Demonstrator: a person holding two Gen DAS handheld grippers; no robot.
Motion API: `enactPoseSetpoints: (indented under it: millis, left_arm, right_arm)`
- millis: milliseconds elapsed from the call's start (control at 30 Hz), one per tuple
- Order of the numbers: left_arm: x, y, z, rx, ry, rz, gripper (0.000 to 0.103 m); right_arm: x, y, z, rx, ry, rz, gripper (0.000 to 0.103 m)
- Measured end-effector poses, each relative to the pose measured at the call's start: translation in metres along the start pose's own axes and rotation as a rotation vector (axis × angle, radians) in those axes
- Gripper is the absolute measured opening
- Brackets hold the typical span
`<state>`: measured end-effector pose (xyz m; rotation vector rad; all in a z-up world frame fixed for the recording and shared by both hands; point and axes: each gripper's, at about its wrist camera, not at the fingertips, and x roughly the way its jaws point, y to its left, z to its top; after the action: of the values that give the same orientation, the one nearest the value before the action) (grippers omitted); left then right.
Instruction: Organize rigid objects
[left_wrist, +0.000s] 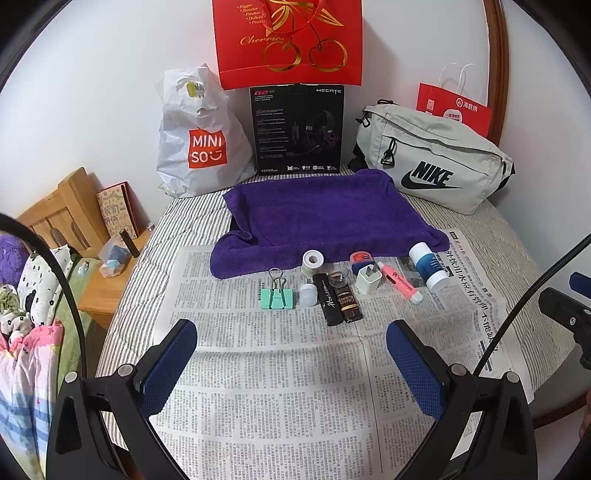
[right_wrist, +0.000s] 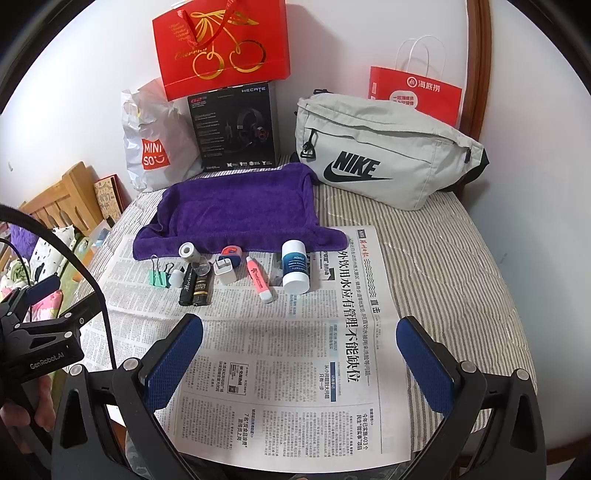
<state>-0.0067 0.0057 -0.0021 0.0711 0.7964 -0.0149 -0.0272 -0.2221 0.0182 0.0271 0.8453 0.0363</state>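
A row of small objects lies on a newspaper (left_wrist: 258, 387) in front of a purple towel (left_wrist: 321, 214): a mint binder clip (left_wrist: 277, 297), a tape roll (left_wrist: 313, 260), a black lighter (left_wrist: 330, 301), a brown lighter (left_wrist: 347, 301), a white charger (left_wrist: 368, 279), a pink highlighter (left_wrist: 400, 282) and a white-and-blue bottle (left_wrist: 428, 266). My left gripper (left_wrist: 291, 369) is open and empty, hovering short of the row. My right gripper (right_wrist: 301, 363) is open and empty, further right, short of the bottle (right_wrist: 294, 266) and highlighter (right_wrist: 260, 280).
Behind the towel stand a Miniso bag (left_wrist: 199, 140), a black headset box (left_wrist: 297, 129), a red cherry bag (left_wrist: 288, 40), a grey Nike pouch (left_wrist: 432, 162) and a red paper bag (left_wrist: 456, 107). A wooden bedside shelf (left_wrist: 74, 221) is at the left.
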Motion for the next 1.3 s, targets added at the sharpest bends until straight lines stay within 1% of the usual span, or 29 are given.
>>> enactPoseSetpoints:
  millis: [1300]
  left_arm:
    - [-0.0014, -0.0024, 0.0017, 0.003, -0.001, 0.003, 0.103]
  right_arm:
    - [-0.0043, -0.0018, 0.0025, 0.002, -0.003, -0.008, 0.103]
